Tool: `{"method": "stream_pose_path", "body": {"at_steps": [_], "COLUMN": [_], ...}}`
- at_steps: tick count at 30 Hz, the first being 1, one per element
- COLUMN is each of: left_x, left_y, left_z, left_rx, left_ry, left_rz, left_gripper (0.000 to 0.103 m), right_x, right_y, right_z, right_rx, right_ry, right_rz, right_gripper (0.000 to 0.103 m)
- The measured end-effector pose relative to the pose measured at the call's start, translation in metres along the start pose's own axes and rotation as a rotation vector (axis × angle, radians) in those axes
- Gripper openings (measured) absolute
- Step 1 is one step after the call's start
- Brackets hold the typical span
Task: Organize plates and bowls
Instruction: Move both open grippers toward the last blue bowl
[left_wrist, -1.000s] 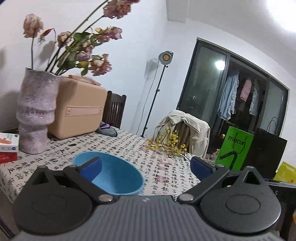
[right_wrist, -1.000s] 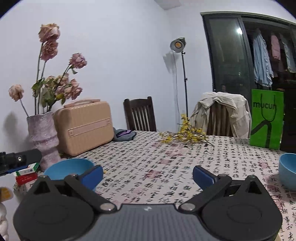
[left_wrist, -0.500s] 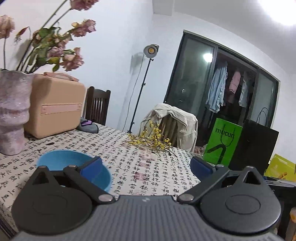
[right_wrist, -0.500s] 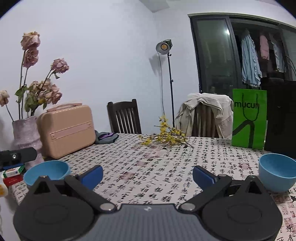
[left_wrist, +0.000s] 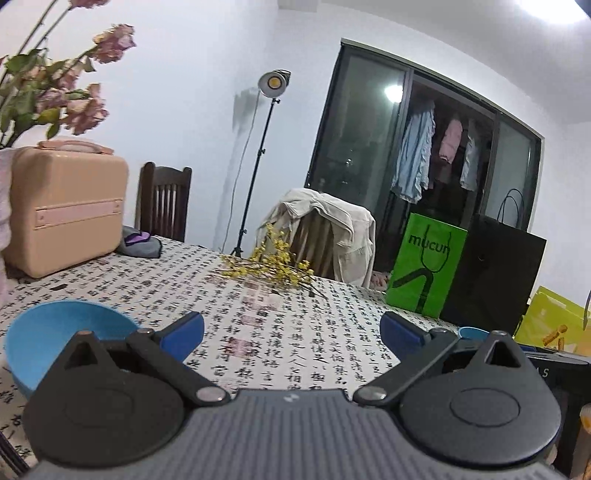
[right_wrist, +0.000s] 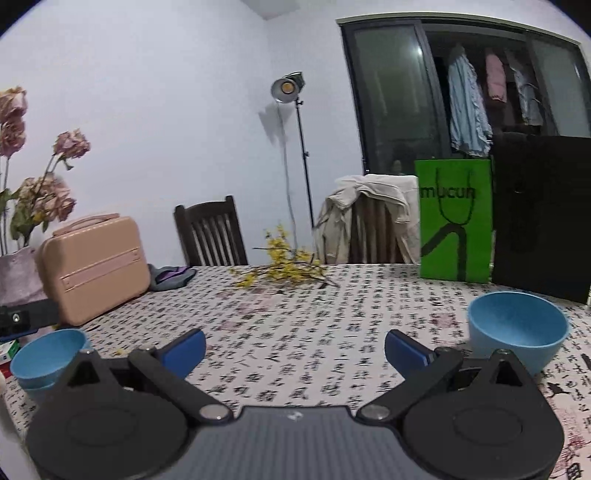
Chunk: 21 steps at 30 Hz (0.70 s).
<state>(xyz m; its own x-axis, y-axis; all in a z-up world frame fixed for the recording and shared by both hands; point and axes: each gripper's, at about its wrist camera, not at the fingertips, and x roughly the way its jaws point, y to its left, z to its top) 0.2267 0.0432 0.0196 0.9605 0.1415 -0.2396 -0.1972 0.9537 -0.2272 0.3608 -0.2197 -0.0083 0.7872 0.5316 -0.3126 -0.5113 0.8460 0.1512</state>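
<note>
A blue bowl (left_wrist: 55, 332) sits on the patterned tablecloth at the lower left of the left wrist view, beside the left finger. It also shows at the far left of the right wrist view (right_wrist: 44, 354), seemingly nested in another bowl. A second blue bowl (right_wrist: 517, 336) stands at the right of the right wrist view, just beyond the right finger; its rim peeks out in the left wrist view (left_wrist: 472, 332). My left gripper (left_wrist: 291, 328) is open and empty above the table. My right gripper (right_wrist: 295, 347) is open and empty.
A pink case (right_wrist: 92, 266), a vase of dried roses (right_wrist: 18, 273), yellow flower sprigs (right_wrist: 284, 269), a green bag (right_wrist: 456, 218) and a black bag (right_wrist: 543, 218) stand along the table's far side. Chairs stand behind. The other gripper's tip (right_wrist: 22, 317) shows at left.
Both views have swung to the right. The left bowl has slid toward the left edge in both views, and the right bowl has come into fuller view by the right gripper.
</note>
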Motion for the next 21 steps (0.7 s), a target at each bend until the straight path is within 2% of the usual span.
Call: {"method": "stream_pose_path", "body": {"at_steps": [8,21], "left_x": [0.024,0.056], "left_y": [-0.023,-0.073], "left_z": [0.006,0.018], "left_rx": [0.022,0.117], "left_ry": [0.027,0.033], "left_rz": [-0.03,-0.083], "left_gripper": [0.103,0.103], "right_x": [-0.001,0.002], "right_y": [-0.045,-0.12], "right_z": [0.005,0.013], "right_rx": [0.039,0.128], "right_ry": [-0.007,-0.003], "right_rz": [-0.064,-0.179], "right_gripper": [0.103,0.103]}}
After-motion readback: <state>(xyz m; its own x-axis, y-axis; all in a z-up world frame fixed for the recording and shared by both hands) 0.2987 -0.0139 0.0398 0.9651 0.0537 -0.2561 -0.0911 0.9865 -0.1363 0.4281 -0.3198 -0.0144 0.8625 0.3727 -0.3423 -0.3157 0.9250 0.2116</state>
